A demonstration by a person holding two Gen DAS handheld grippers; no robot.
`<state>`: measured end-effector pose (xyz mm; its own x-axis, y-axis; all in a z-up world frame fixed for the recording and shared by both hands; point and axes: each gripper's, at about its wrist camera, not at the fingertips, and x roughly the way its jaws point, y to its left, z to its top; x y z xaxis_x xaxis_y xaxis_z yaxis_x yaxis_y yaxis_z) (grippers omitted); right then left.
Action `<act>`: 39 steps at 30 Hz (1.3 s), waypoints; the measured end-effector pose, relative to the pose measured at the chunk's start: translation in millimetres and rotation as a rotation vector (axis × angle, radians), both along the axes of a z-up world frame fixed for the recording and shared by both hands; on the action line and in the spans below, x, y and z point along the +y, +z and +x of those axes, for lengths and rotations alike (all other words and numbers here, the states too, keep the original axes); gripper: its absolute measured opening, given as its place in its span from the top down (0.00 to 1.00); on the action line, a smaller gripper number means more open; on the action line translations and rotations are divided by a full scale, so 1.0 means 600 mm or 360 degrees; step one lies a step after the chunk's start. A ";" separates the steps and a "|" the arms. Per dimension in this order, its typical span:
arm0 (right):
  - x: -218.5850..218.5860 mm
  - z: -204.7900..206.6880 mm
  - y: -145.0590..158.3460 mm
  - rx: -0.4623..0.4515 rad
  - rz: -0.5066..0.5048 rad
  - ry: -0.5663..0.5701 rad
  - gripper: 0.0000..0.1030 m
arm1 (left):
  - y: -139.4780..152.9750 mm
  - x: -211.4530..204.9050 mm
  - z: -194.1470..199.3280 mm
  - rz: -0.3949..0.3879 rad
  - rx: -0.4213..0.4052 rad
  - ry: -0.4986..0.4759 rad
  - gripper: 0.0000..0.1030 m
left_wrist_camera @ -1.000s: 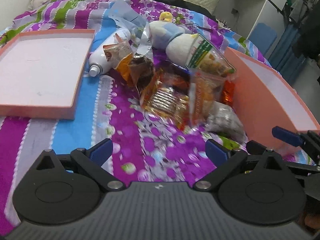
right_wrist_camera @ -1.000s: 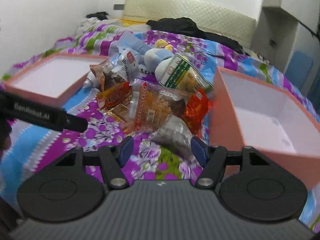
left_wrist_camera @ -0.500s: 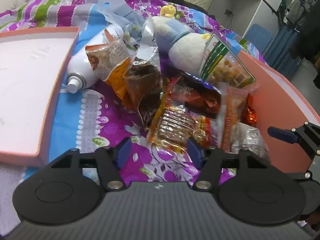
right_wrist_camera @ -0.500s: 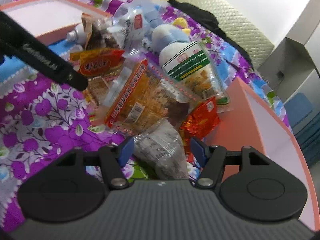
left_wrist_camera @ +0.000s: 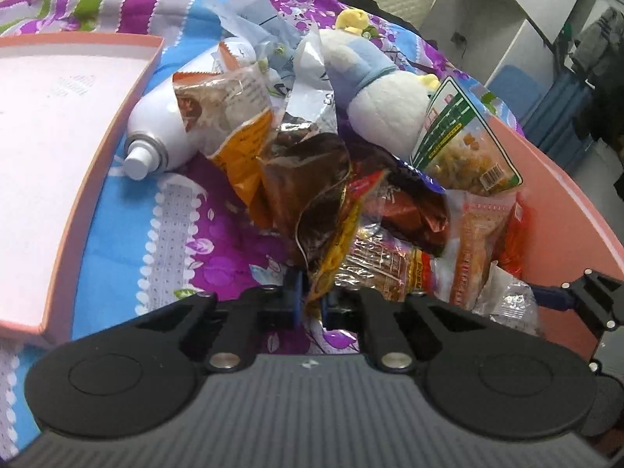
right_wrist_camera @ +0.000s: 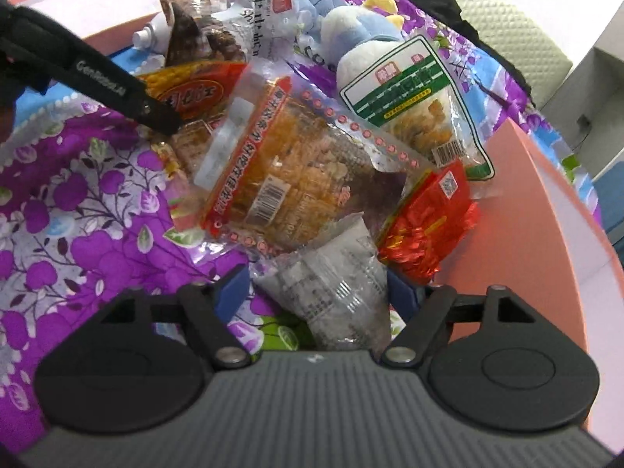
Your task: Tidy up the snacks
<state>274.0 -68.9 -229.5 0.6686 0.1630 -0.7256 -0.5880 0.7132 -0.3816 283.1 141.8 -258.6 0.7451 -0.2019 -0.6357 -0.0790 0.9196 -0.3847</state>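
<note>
The left claw [left_wrist_camera: 310, 304] is pressed together on the thin corner of a crinkly yellow and brown snack bag [left_wrist_camera: 331, 234] at the near edge of the snack heap on the flowered bed cover [left_wrist_camera: 234, 241], between two salmon-pink cardboard boxes [left_wrist_camera: 50, 124]. The right claw [right_wrist_camera: 318, 292] has its jaws opening around a clear, wrinkled plastic packet [right_wrist_camera: 335, 273] without pressing it. I think the slippery film may slide out, or a lift may drag the overlapping neighbour bags along.

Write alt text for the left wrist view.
The left gripper is shut on the corner of a yellow-edged snack packet at the near edge of a snack pile on a purple floral bedspread, between two pink boxes.
</note>
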 end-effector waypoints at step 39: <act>-0.146 -0.134 0.089 0.0421 0.0390 -0.0144 0.58 | 0.063 -0.079 -0.254 -0.0228 0.0303 0.0322 0.64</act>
<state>193.5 -156.3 -176.0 0.4827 0.3022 -0.8220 -0.5737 0.8183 -0.0361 130.4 94.3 -220.7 0.6497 -0.1592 -0.7433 -0.3378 0.8155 -0.4700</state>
